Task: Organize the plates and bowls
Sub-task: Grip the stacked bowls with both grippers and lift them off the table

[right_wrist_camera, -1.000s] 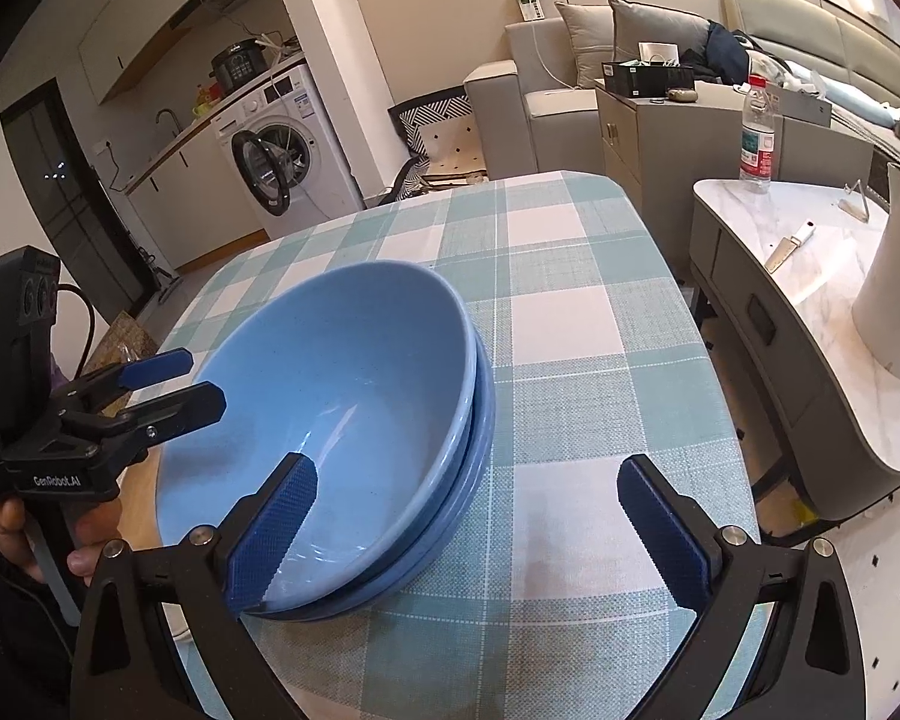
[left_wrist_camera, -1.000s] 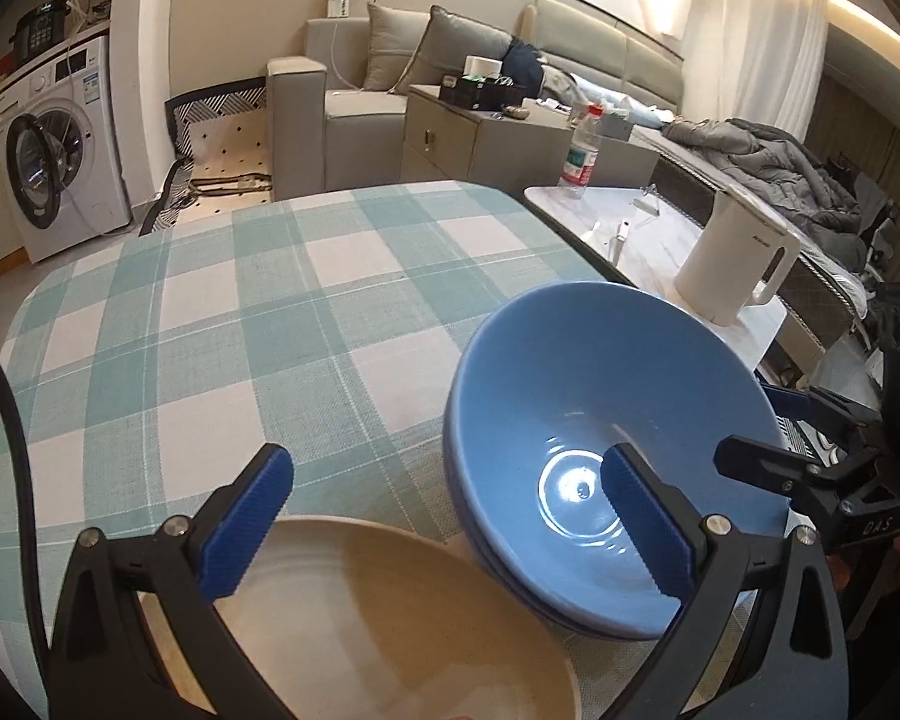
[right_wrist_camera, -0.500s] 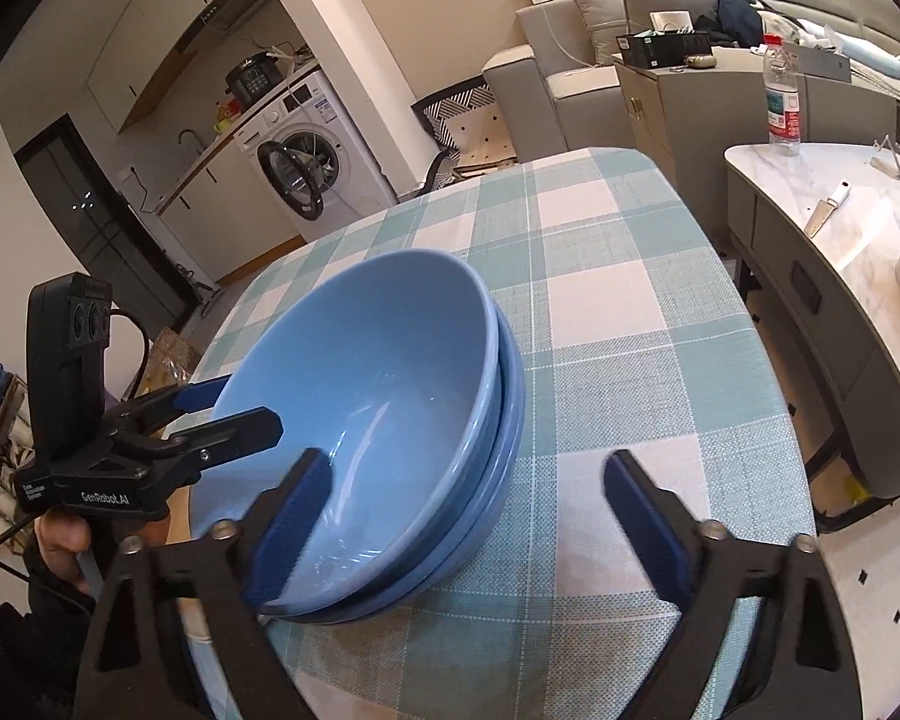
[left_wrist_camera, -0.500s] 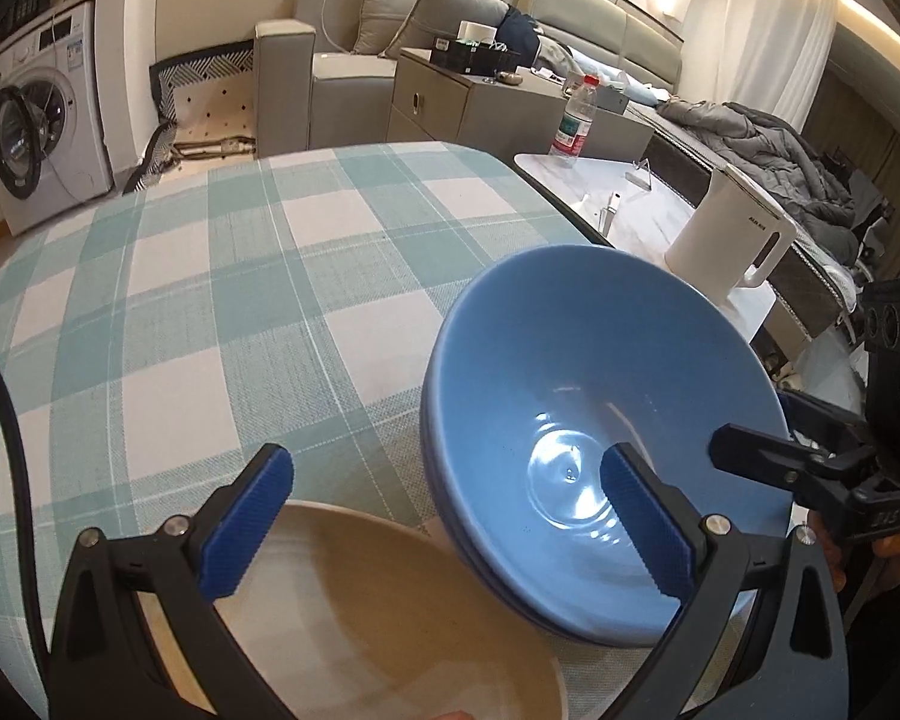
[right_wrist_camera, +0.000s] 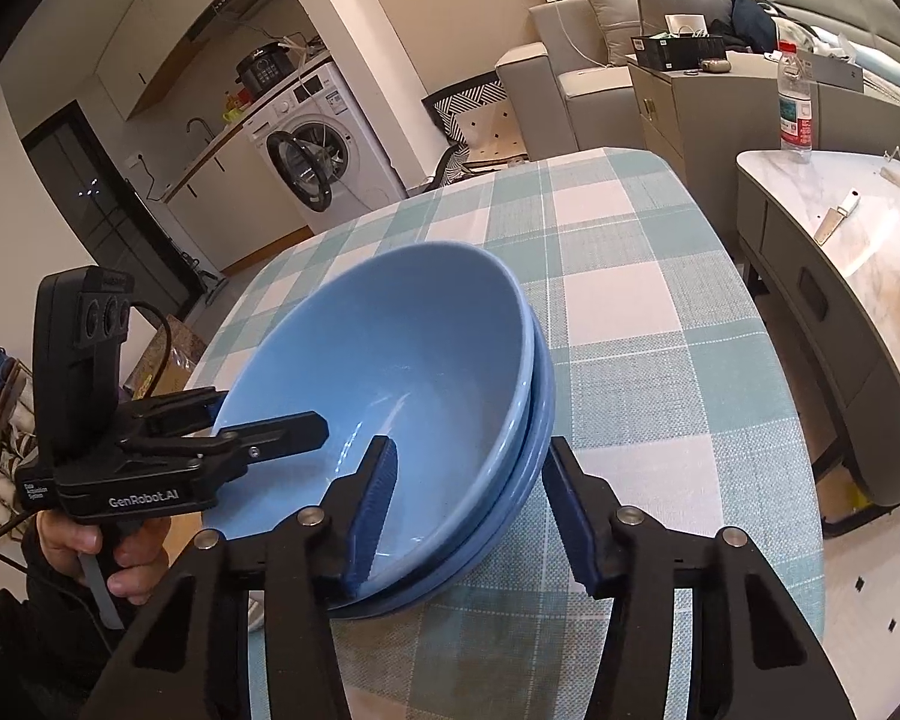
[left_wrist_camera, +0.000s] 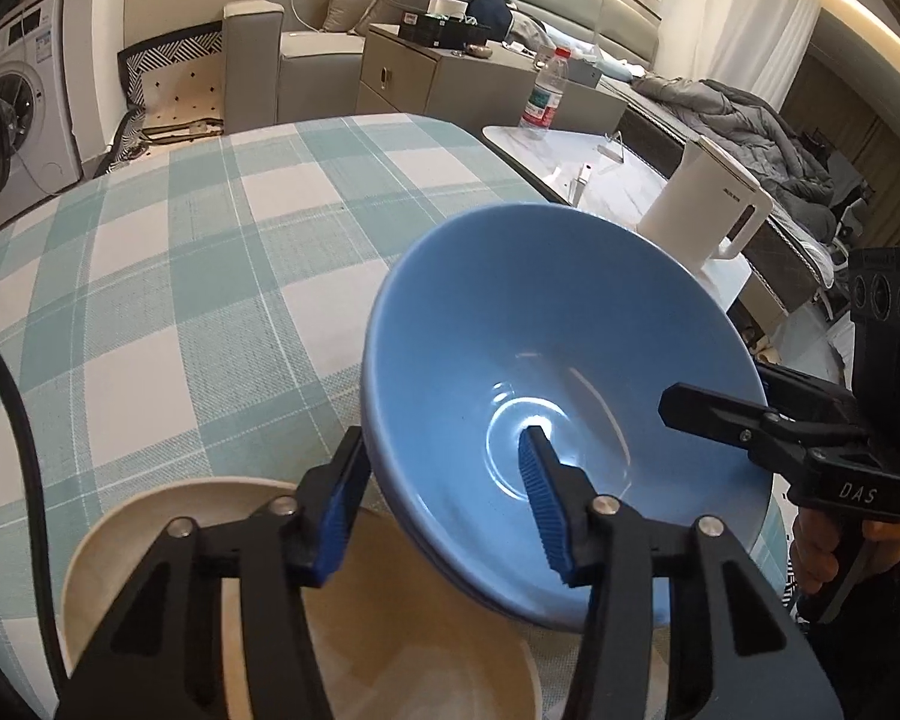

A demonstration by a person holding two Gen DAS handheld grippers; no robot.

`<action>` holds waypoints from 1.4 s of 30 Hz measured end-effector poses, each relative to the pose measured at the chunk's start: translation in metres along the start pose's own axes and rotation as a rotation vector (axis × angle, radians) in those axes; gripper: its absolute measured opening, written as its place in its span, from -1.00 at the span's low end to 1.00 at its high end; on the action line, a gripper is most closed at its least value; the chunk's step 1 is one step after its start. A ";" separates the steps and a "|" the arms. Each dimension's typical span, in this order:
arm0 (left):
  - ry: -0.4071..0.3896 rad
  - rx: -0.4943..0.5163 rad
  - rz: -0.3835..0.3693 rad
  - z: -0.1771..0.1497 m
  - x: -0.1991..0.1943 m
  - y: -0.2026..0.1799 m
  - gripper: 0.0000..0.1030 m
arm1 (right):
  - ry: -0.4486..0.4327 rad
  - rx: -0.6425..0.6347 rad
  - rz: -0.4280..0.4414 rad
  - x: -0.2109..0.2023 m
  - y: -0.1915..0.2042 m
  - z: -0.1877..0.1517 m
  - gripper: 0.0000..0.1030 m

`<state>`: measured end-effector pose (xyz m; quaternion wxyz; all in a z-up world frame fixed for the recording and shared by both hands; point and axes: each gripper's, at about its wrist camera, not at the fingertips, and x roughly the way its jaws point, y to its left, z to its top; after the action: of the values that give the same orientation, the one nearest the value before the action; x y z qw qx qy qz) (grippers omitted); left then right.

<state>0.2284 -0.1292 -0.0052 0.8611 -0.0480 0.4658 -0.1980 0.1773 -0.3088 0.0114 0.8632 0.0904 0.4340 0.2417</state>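
both grippers have just been closing: a second ago their jaws stood wide over the table, and now each straddles the rim of the blue bowls with a much narrower gap. the left gripper [left_wrist_camera: 444,504] has one blue pad outside the wall and the other inside, down near the bottom; the right gripper [right_wrist_camera: 468,504] does the same on the opposite side. from these angles i cannot tell whether the pads actually press on the rim or only sit beside it. the blue bowls [right_wrist_camera: 390,396] are two, one nested in the other, and they look tilted where they stand on the checked tablecloth [left_wrist_camera: 198,276]. just beside them, under the left gripper, is a beige bowl [left_wrist_camera: 426,648], its rim very near the blue stack. a hand [right_wrist_camera: 108,552] grips the left tool's handle. beyond the table a white kettle [left_wrist_camera: 702,210] and a water bottle [left_wrist_camera: 543,96] stand on a marble counter, and a washing machine [right_wrist_camera: 318,150] is further back.
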 end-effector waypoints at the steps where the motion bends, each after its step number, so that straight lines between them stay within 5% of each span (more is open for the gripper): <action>1: 0.000 0.002 -0.003 -0.001 0.000 0.000 -0.12 | -0.002 -0.002 -0.004 -0.001 0.000 0.000 0.02; 42: -0.080 0.021 0.018 -0.007 -0.039 -0.011 -0.22 | -0.039 -0.055 -0.048 -0.030 0.029 -0.002 -0.02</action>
<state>0.2005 -0.1235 0.0248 0.8813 -0.0428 0.4293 -0.1930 0.1507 -0.2990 0.0422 0.8792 0.0609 0.4123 0.2310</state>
